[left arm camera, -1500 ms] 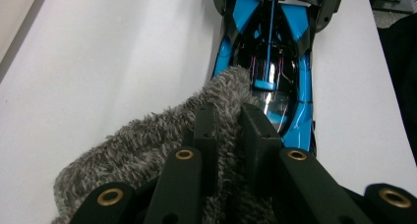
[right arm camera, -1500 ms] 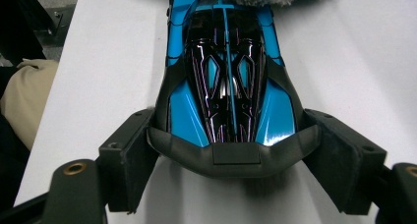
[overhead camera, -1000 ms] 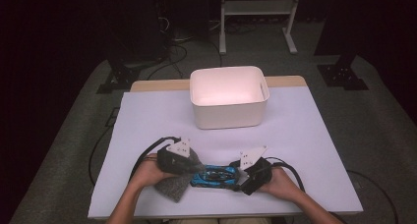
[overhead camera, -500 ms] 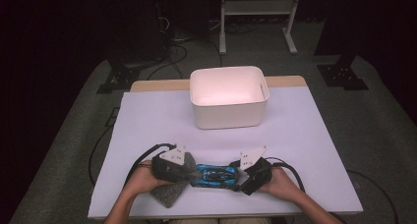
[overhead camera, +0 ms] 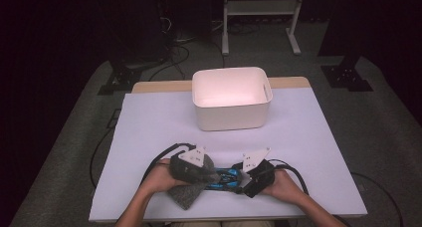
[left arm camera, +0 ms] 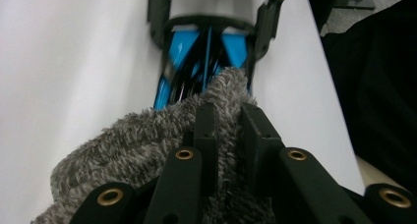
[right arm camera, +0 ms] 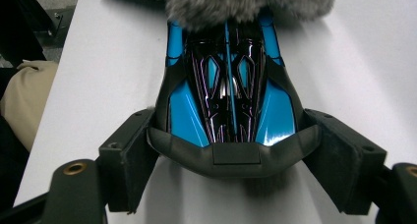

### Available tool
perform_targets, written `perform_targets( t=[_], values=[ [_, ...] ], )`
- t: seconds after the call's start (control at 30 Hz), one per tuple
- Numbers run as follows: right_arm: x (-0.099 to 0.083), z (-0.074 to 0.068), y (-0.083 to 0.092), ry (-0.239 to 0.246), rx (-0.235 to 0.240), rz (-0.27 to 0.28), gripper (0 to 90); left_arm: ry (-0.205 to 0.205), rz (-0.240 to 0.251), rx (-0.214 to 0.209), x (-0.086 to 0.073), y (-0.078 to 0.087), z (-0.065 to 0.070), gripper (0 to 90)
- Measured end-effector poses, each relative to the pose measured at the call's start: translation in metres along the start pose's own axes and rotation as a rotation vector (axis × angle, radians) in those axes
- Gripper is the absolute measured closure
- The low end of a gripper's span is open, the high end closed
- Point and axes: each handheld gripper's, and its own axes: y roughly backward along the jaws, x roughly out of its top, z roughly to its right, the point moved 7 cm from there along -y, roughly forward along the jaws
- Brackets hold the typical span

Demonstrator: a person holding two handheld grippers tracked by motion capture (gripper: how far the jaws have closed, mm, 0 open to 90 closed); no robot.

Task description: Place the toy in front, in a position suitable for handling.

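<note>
Near the front edge of the white table [overhead camera: 149, 122], my left gripper [left arm camera: 228, 121] has its jaws pinched nearly together on a fuzzy grey cloth [left arm camera: 142, 145] draped over one end of a glossy blue and black toy car [right arm camera: 228, 86]. My right gripper [right arm camera: 231, 157] clamps wide across the car's other end. Since a second ago, the left gripper and cloth have shifted slightly; the right has stayed put.

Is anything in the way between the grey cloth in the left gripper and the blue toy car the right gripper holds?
Nothing visible. The left gripper is shut on the grey cloth, whose fuzzy edge already lies on the far end of the blue toy car. The right gripper clamps the car's near end on the white table.
</note>
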Motion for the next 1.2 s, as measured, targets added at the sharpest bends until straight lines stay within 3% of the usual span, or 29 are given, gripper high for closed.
perform_targets(
  t=[0.23,0.43,0.5,0.67,0.83,1.2],
  values=[
    [0.0,0.0,0.0,0.004,-0.001,0.0,23.0,-0.051,-0.001,-0.037,0.028,-0.019,0.001,78.4],
    [0.001,-0.001,-0.001,-0.001,-0.002,0.001,23.0,-0.1,-0.05,-0.066,0.048,-0.043,0.0,78.4],
    [0.0,-0.001,0.0,-0.005,-0.001,-0.001,23.0,-0.096,-0.052,-0.073,0.052,-0.048,-0.002,78.4],
    [0.0,0.0,0.0,-0.01,0.001,0.001,23.0,-0.087,-0.048,-0.078,0.055,-0.051,-0.006,78.5],
    [0.0,-0.001,0.0,-0.01,0.0,0.001,23.0,-0.079,-0.049,-0.056,0.055,-0.048,-0.012,78.6],
    [0.0,0.0,0.0,0.0,-0.001,0.002,23.0,-0.047,-0.057,-0.012,0.037,-0.029,-0.019,78.5]
  ],
)
